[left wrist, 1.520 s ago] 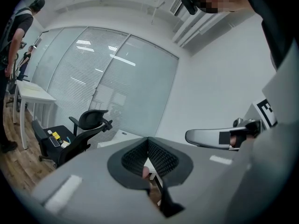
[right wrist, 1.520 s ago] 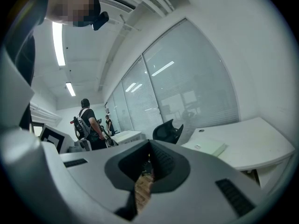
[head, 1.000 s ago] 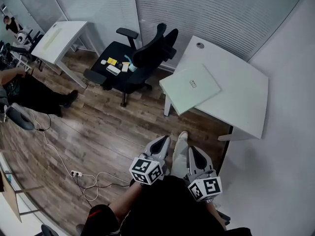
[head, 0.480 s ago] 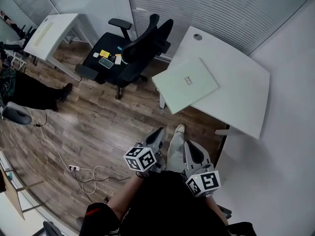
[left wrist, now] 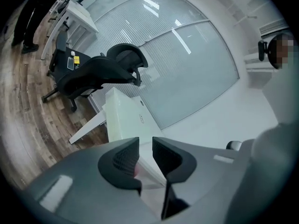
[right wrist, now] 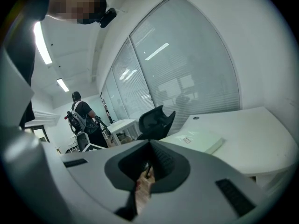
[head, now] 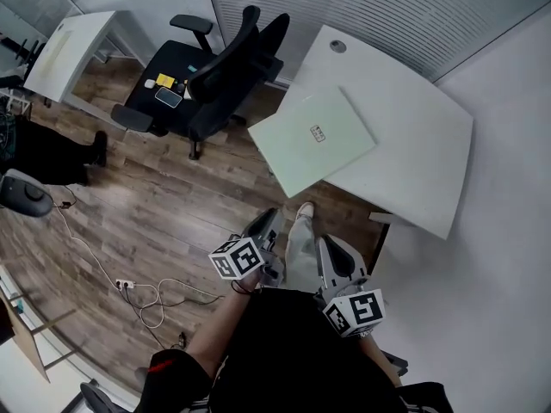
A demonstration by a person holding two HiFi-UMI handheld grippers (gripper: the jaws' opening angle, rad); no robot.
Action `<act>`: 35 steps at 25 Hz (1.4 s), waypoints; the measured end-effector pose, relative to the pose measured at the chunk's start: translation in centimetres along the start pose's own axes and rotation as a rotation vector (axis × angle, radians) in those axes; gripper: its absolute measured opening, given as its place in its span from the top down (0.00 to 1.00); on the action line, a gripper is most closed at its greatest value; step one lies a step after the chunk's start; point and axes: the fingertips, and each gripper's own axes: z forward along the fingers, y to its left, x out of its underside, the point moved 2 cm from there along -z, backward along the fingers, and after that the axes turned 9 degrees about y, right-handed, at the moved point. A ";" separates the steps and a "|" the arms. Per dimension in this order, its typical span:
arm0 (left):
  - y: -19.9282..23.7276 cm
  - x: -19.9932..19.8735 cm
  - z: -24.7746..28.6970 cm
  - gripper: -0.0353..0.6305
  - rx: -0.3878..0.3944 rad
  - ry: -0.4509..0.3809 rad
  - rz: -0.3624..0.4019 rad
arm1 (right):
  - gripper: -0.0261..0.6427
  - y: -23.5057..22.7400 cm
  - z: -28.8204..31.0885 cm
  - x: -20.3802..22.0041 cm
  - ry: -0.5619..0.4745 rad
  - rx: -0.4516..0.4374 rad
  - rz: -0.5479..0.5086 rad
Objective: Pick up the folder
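Observation:
A pale green folder (head: 312, 138) lies flat on the white desk (head: 413, 144), its near corner hanging over the desk's left edge. Both grippers are held low in front of the person, well short of the desk. My left gripper (head: 261, 224) points toward the folder (left wrist: 122, 120); its jaws have just been opening and stand a narrow gap apart with nothing between them. My right gripper (head: 331, 248) has its jaws together and holds nothing. In the right gripper view the folder (right wrist: 196, 139) lies ahead on the desk (right wrist: 261, 129).
A black office chair (head: 211, 71) with small items on its seat stands left of the desk. A second white desk (head: 60, 46) is at the far left. Cables and a power strip (head: 142, 292) lie on the wood floor. A person (right wrist: 81, 115) stands in the background.
The desk and folder have drawn nearer and shifted left in the head view. The left gripper has rolled and sunk a little; both grippers have advanced toward the desk.

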 end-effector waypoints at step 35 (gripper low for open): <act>8.8 0.4 13.7 0.43 0.102 0.133 -0.376 | 0.96 -8.4 4.8 -1.0 0.128 0.038 0.008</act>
